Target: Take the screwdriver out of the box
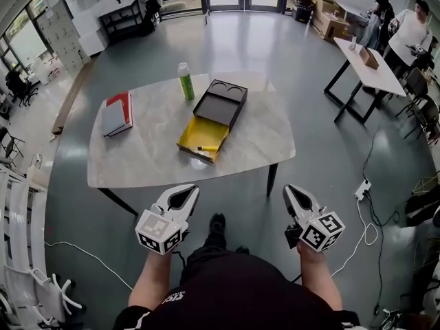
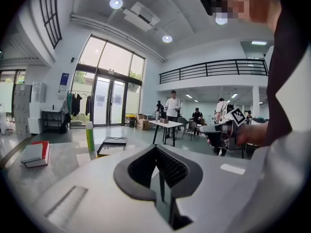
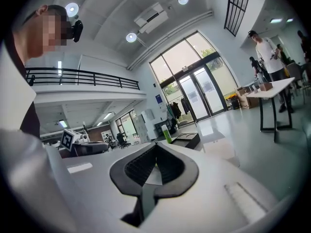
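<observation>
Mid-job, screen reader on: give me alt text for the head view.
An open yellow-lined box with a screwdriver inside sits on a pale table. The left claw and right claw are shut and empty, held short of the table's near edge. A green bottle and red book share the table.

In the head view the screwdriver (image 1: 205, 148) is showing only as a thin streak in the yellow tray of the box (image 1: 206, 130), too small for tip and handle to be told apart. The bottom edge is cutting off the person's torso (image 1: 234, 291) and forearms. In the two gripper views the pale bodies of the left gripper (image 2: 157, 148) and right gripper (image 3: 156, 144) are covering most of the tray, so the screwdriver is lying out of sight there.
</observation>
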### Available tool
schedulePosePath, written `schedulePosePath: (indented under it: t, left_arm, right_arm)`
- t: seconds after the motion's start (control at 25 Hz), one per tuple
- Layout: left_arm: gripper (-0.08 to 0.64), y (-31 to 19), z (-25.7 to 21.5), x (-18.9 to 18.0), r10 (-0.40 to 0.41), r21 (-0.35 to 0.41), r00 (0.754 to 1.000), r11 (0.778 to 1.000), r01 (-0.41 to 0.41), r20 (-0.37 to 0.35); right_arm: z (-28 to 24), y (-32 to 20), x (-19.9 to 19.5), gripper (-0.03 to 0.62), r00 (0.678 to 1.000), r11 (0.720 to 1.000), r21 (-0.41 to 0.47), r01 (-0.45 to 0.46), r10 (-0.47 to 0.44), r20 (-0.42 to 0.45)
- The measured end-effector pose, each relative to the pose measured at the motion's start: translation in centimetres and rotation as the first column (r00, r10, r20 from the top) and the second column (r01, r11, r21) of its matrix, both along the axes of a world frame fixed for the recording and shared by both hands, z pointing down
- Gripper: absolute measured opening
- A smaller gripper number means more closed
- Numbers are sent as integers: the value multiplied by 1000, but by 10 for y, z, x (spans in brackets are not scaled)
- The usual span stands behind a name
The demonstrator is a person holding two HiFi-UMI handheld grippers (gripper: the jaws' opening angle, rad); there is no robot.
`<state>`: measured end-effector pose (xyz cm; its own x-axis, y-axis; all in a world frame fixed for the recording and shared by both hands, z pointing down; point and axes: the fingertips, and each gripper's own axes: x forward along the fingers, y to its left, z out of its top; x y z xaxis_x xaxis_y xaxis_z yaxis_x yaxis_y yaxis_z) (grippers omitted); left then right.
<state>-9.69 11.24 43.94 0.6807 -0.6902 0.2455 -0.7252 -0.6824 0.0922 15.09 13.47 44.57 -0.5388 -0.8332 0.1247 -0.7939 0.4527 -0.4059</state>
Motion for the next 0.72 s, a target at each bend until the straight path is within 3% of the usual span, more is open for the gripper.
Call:
schedulePosePath:
  t: [0.4, 0.72]
  left_arm:
    - [-2, -113, -6, -5, 63, 8, 998, 998, -63, -9]
    - [-2, -168, -7, -34, 94, 12, 995, 996, -93, -37]
  right_arm:
    - [-10, -98, -17, 15, 999, 999, 7, -41, 41, -9]
    - [-12, -159, -67, 15, 1000, 1000, -14, -17, 17, -17]
